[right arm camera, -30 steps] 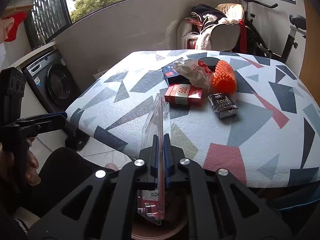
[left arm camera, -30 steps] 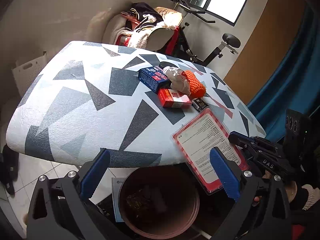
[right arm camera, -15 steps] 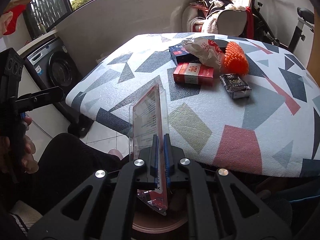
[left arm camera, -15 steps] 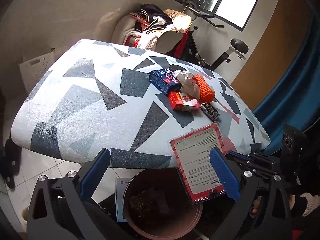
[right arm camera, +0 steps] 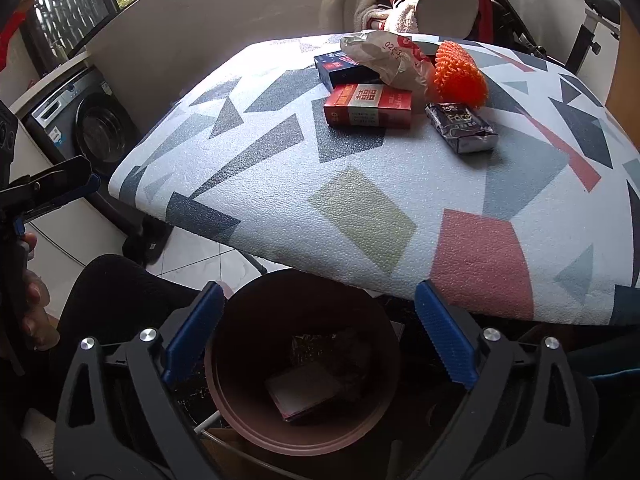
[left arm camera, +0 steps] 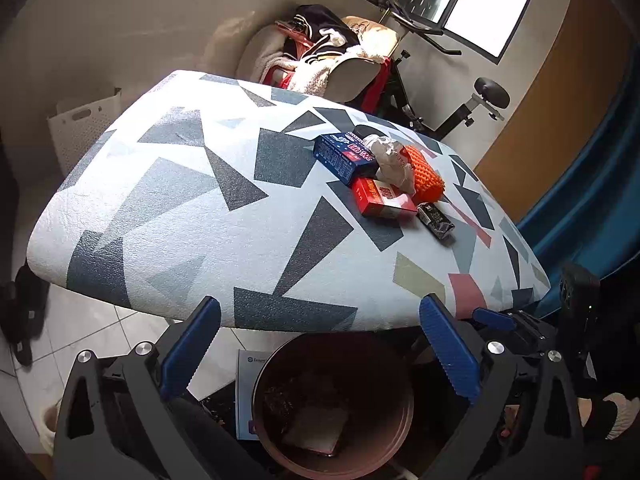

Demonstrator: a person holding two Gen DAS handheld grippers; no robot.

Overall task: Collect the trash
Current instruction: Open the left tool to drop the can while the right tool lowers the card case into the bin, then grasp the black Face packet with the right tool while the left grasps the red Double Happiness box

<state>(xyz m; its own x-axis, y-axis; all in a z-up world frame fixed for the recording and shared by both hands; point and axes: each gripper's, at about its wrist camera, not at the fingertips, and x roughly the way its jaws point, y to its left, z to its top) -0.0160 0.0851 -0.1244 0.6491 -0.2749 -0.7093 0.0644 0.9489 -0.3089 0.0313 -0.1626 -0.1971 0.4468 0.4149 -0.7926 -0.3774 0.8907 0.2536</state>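
Patterned table [right arm camera: 280, 184] above, brown bin [right arm camera: 360, 432] below — flat packet [right arm camera: 304, 390] lies inside it.
Right gripper [right arm camera: 316, 336] jaws just sprang apart, nothing between them; left gripper [left arm camera: 316, 348] gapes empty too — red box [right arm camera: 368, 106] waits on the table.

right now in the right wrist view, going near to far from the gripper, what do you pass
right gripper → bin → table edge → red box → blue box
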